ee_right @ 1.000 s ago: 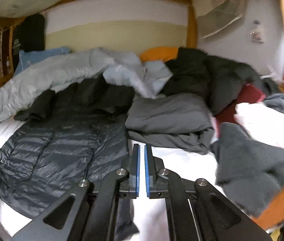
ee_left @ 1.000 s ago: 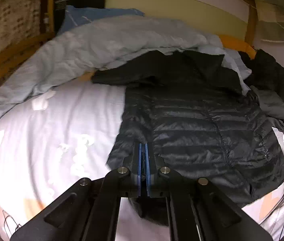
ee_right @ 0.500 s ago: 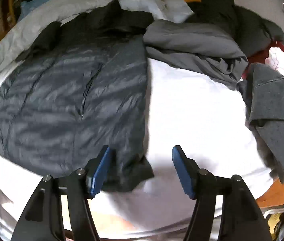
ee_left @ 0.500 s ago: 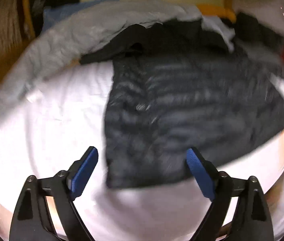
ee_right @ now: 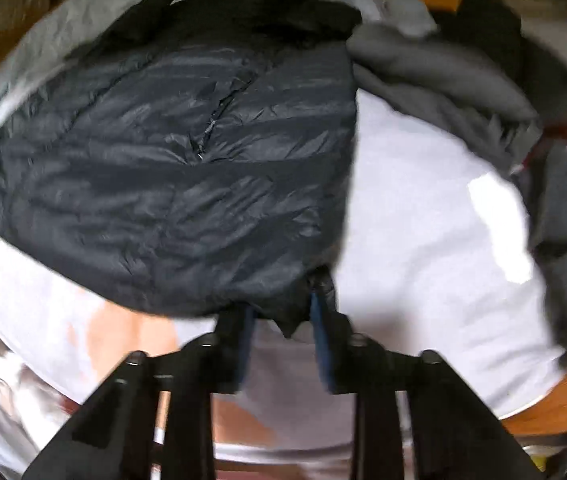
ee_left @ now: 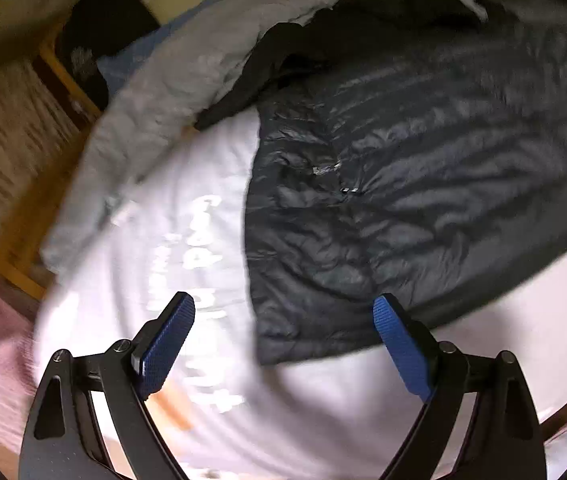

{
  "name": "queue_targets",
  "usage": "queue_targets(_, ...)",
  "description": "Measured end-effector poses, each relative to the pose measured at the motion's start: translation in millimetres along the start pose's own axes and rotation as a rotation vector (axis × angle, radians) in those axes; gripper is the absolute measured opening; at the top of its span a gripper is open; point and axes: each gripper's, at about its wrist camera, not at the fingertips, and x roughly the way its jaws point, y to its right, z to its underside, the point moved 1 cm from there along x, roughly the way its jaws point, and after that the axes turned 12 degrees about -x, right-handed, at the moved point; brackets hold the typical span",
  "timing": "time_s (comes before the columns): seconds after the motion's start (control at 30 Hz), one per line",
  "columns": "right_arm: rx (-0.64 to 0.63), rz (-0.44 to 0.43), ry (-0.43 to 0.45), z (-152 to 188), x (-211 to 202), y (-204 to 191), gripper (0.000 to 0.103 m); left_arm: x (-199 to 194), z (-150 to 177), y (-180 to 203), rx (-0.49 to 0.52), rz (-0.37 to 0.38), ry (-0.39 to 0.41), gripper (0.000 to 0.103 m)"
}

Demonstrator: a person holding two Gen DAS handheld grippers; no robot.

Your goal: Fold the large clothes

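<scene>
A dark quilted puffer jacket (ee_right: pixel 171 184) lies spread over the left and centre of the frame on a white bedsheet (ee_right: pixel 423 220). The right gripper (ee_right: pixel 283 320), at lower centre, has its blue-padded fingers (ee_right: pixel 319 336) partly apart around the jacket's bottom corner. Crumpled grey garments (ee_right: pixel 435 80) fill the upper right.

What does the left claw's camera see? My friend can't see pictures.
A dark puffy jacket lies spread on a white sheet. The left claw hangs open over the jacket's near corner, holding nothing. A pale blue blanket is bunched up behind, and the picture is blurry.
</scene>
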Motion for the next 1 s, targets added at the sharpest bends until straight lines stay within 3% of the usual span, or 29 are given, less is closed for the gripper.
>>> queue_targets(0.03, 0.000, 0.019, 0.023, -1.3, -1.0, -0.6, 0.012, 5.0, -1.1, -3.7, -0.034, 0.026, -0.021, 0.086)
queue_targets(0.1, -0.001, 0.073, 0.049, -2.8, -4.8, 1.9, 0.010, 8.1, -5.1, -11.5, -0.112, 0.084, -0.033, 0.054)
queue_targets(0.13, 0.024, 0.073, 0.058, -4.2, -7.5, 6.9, 0.009, 9.4, -8.5, -15.6, -0.138, 0.105, -0.031, 0.030)
queue_targets(0.17, 0.062, 0.065, 0.066, -5.7, -10.8, 13.3, 0.008, 6.0, -10.8, -19.0, -0.144, 0.105, -0.017, 0.017)
queue_targets(0.23, 0.133, 0.070, 0.086, -4.5, -22.7, 27.2, 0.007, -13.0, -15.1, -26.8, -0.169, 0.077, 0.088, 0.003)
queue_targets(0.33, 0.218, 0.086, 0.132, -2.8, -50.9, 45.8, 0.007, -48.5, -25.6, -42.1, -0.226, 0.097, 0.209, 0.003)
queue_targets(0.4, 0.227, 0.073, 0.169, -7.7, -72.1, 51.6, 0.007, -63.8, -38.4, -44.0, -0.222, 0.109, 0.238, 0.003)
queue_targets(0.53, 0.170, 0.133, 0.229, -35.3, -102.1, 58.8, 0.007, -73.0, -72.1, -35.9, -0.175, 0.082, 0.276, 0.003)
queue_targets(0.63, 0.148, 0.180, 0.239, -67.2, -97.0, 71.4, 0.007, -52.0, -111.1, -37.7, -0.205, 0.105, 0.246, 0.000)
queue_targets(0.77, 0.185, 0.170, 0.204, -104.7, -66.4, 95.3, 0.007, 4.9, -144.0, -55.7, -0.390, 0.131, 0.144, 0.000)
queue_targets(0.9, 0.206, 0.178, 0.127, -126.4, -7.3, 114.8, 0.007, 68.1, -148.5, -49.3, -0.351, 0.035, 0.063, 0.000)
queue_targets(0.93, 0.194, 0.187, 0.104, -130.1, 9.3, 116.2, 0.007, 81.1, -145.5, -48.8, -0.346, 0.046, 0.029, 0.000)
queue_targets(1.0, 0.182, 0.203, 0.072, -136.9, 39.9, 116.5, 0.007, 88.8, -135.2, -49.6, -0.354, 0.137, -0.011, 0.000)
